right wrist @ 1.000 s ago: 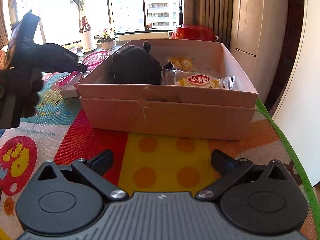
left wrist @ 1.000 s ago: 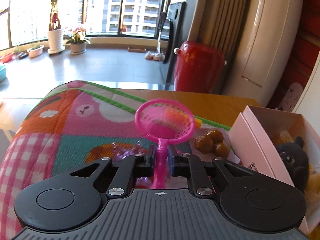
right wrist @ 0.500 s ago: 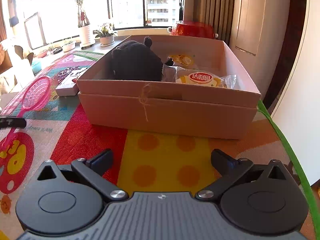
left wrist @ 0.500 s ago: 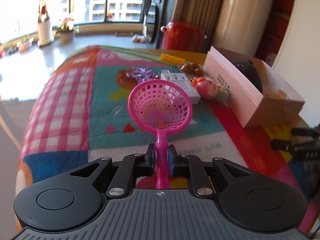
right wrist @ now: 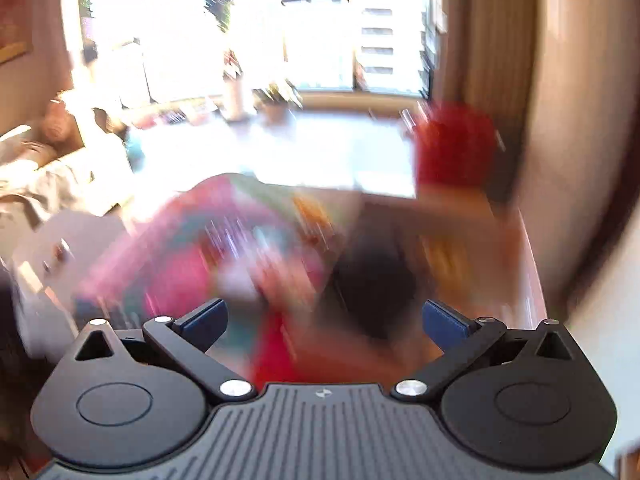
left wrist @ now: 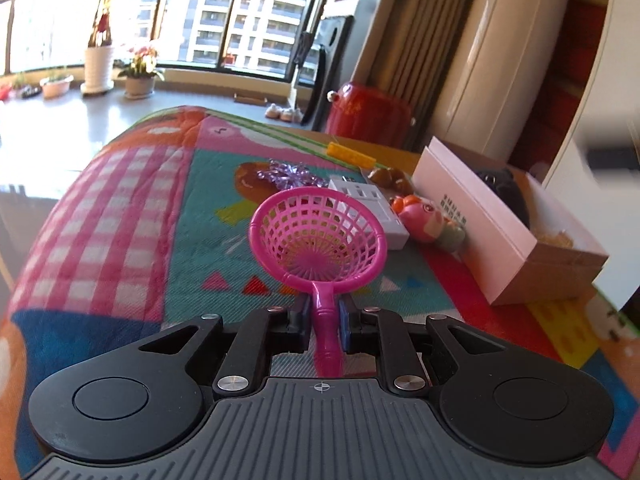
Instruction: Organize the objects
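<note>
Left gripper [left wrist: 324, 326] clamps pink strainer [left wrist: 318, 236], now facing box [left wrist: 500, 216].

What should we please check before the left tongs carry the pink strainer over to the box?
1. Grip: left tongs shut on the pink strainer handle: ok.
2. Strainer bowl holds nothing: ok.
3. Box open on top: ok.
4. Free room in the box beside the black plush: cannot tell.
5. Pig toy and white block lie before the box, so lift over them: not ok.
6. Right tongs open, nothing held, but the view is blurred: cannot tell where they are.
</note>
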### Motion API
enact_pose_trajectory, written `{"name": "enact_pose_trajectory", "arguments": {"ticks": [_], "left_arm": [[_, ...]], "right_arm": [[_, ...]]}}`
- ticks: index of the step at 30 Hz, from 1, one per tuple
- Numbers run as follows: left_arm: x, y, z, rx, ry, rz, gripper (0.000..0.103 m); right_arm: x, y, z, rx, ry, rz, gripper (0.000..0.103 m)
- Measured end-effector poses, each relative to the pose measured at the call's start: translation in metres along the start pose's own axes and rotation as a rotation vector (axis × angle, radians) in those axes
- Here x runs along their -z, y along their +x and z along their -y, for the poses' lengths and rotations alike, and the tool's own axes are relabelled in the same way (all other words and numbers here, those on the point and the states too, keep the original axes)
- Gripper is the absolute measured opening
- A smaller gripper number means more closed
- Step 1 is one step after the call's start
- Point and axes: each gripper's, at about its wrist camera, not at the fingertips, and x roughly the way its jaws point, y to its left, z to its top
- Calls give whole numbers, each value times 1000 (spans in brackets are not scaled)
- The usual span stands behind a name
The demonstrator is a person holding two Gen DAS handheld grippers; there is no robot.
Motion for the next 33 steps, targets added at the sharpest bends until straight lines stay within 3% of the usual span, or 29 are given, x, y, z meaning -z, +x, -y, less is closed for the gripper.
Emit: {"name": "enact_pose_trajectory", "arguments": {"ticks": [4, 7, 12, 16, 17, 19, 22, 26, 30, 33], "left_arm": [[2, -2, -9, 31, -63, 16, 17], [3, -3, -17, 58, -109, 20, 17], [4, -4, -22, 62, -145, 36, 17], [5, -5, -25, 62, -165, 47, 17], [5, -5, -26, 66, -174, 47, 17], [6, -4, -28, 72, -187, 47, 17], [6, -4, -30, 77, -196, 47, 17], [7, -4, -33, 80, -210, 49, 17], [7, -4, -32, 77, -214, 51, 17], [8, -5, -33, 74, -224, 56, 17]], "right_arm": [[-91, 61, -17, -104, 50, -101, 103], [-127, 140, -22, -64, 126, -225, 102], [-129, 251, -23, 117, 110, -359, 69], [-115, 301, -18, 162, 140, -463, 53], [-112, 305, -17, 160, 140, -465, 51], [-111, 302, -18, 164, 122, -458, 38], [-109, 287, -23, 148, 79, -480, 30], [-102, 259, -34, 148, -53, -454, 30], [-85, 243, -35, 87, -27, -545, 23], [-66, 224, -41, 71, -61, -544, 21]]}}
